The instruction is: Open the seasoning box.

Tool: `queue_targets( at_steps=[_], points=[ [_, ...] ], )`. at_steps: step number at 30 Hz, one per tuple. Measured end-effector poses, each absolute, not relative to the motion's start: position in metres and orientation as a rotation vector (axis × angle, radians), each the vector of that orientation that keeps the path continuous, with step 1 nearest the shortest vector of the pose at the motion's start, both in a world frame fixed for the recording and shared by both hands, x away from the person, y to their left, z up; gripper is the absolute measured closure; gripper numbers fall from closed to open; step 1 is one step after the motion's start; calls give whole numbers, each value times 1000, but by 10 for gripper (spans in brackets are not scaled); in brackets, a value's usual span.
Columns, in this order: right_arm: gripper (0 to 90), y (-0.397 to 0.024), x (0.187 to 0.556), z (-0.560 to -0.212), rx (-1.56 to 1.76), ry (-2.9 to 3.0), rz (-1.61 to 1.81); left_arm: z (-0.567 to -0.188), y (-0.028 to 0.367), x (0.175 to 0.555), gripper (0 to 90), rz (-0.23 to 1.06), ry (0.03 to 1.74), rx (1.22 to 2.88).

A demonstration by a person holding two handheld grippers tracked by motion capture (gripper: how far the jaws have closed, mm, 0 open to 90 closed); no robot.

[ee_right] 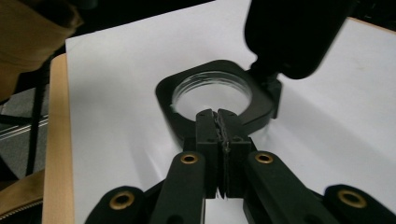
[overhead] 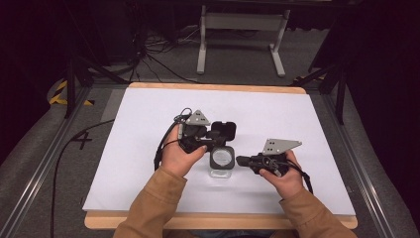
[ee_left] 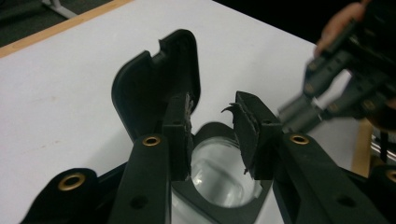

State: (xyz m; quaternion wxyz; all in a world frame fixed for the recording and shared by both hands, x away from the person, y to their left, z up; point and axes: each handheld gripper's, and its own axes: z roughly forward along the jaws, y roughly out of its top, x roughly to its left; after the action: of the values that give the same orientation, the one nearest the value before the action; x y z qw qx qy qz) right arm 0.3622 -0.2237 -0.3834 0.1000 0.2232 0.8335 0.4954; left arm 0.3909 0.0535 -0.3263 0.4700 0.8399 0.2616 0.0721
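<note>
A small clear jar (overhead: pixel 221 158) with a black square collar (ee_right: pixel 166 95) stands on the white table top. Its black hinged lid (overhead: pixel 224 131) is flipped up and back. My left gripper (overhead: pixel 210 140) hovers over the jar's far side. In the left gripper view the left gripper (ee_left: pixel 212 105) is open with nothing between the pads, the raised lid (ee_left: pixel 156 84) is just beyond its left finger, and the jar's glass mouth (ee_left: pixel 219 177) lies below. My right gripper (overhead: pixel 240 160) comes in from the right. The right gripper (ee_right: pixel 218 114) is shut, its tips against the collar's near edge.
The white board (overhead: pixel 148 163) covers a wooden table whose front edge (overhead: pixel 148 220) runs by the person's tan sleeves. Metal rails flank the table. A white frame (overhead: pixel 242 29) and cables lie on the floor behind.
</note>
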Motion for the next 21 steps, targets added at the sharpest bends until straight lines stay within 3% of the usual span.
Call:
queue_targets(
  at_steps=[9, 21],
  points=[
    [793, -240, 377, -370, 688, 2498, 1462, -319, 86, 369, 641, 176, 701, 2052],
    [645, -257, 403, -357, 800, 2499, 1396, -333, 131, 367, 594, 172, 871, 2085]
  ],
)
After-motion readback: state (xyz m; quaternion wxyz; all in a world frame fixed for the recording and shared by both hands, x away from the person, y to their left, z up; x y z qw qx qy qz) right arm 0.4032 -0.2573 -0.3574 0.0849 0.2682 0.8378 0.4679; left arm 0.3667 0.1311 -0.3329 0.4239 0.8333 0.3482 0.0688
